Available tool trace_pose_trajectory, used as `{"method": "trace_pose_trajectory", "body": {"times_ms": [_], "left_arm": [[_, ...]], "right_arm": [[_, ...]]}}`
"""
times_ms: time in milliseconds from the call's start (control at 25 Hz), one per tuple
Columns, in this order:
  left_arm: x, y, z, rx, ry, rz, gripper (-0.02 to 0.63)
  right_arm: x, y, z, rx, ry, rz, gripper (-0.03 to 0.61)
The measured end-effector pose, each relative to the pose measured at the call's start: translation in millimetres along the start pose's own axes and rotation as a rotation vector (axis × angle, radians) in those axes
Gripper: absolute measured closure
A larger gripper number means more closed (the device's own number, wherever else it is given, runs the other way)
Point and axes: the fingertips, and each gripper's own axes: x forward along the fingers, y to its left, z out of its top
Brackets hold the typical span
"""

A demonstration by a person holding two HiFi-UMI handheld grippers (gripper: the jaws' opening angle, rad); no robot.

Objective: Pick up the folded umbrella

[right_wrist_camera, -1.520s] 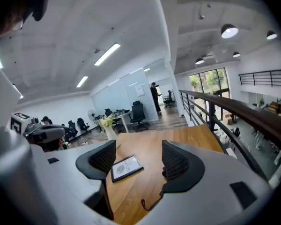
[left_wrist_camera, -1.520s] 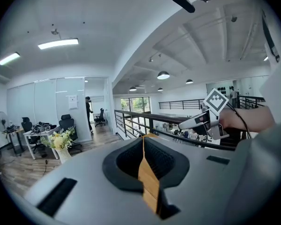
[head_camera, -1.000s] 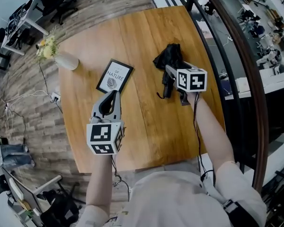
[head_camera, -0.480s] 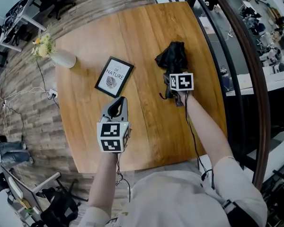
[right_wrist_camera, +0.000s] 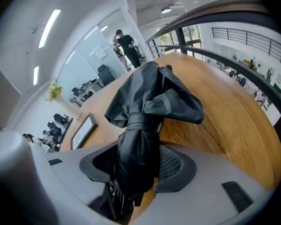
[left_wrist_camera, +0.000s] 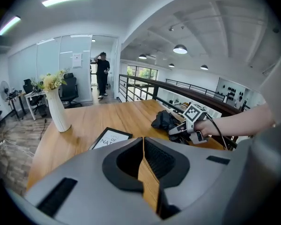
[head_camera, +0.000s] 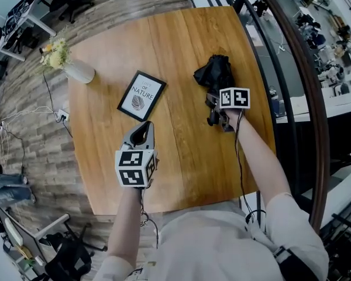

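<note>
The folded black umbrella (head_camera: 213, 74) lies on the right half of the round wooden table (head_camera: 181, 157). My right gripper (head_camera: 214, 104) is down on the umbrella's handle end. In the right gripper view the strapped bundle (right_wrist_camera: 145, 107) fills the gap of the right gripper (right_wrist_camera: 138, 165); its jaws are closing and both pads touch the fabric. My left gripper (head_camera: 141, 132) hovers over the table's near left part, shut and empty. In the left gripper view the left gripper (left_wrist_camera: 143, 144) shows its pads together, with the umbrella (left_wrist_camera: 165, 121) far ahead on the right.
A framed print (head_camera: 141, 95) lies left of the umbrella. A white vase with flowers (head_camera: 76, 70) stands at the table's far left edge. A dark railing (head_camera: 292, 69) runs close behind the table's right side. A person (left_wrist_camera: 102, 74) stands far off across the room.
Both grippers have come down toward the table. The right gripper has dropped over the umbrella's handle end and its jaws have narrowed around it.
</note>
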Motion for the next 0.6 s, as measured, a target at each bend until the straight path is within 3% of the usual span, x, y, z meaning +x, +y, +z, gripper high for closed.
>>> {"method": "trace_pose_trajectory", "body": {"times_ms": [120,360,600], "left_arm": [[-5,5,14,0.01,-0.025,0.005,0.59],[-22,14,41,0.009,-0.082,0.024,0.589],[-61,16,89,0.036,-0.195,0.032,0.59]], "right_arm": [[-14,14,5,0.01,-0.022,0.061,0.342],[-57,72,31,-0.062,-0.115,0.193,0.353],[-162,161,92,-0.239,-0.366,0.323,0.353]]}}
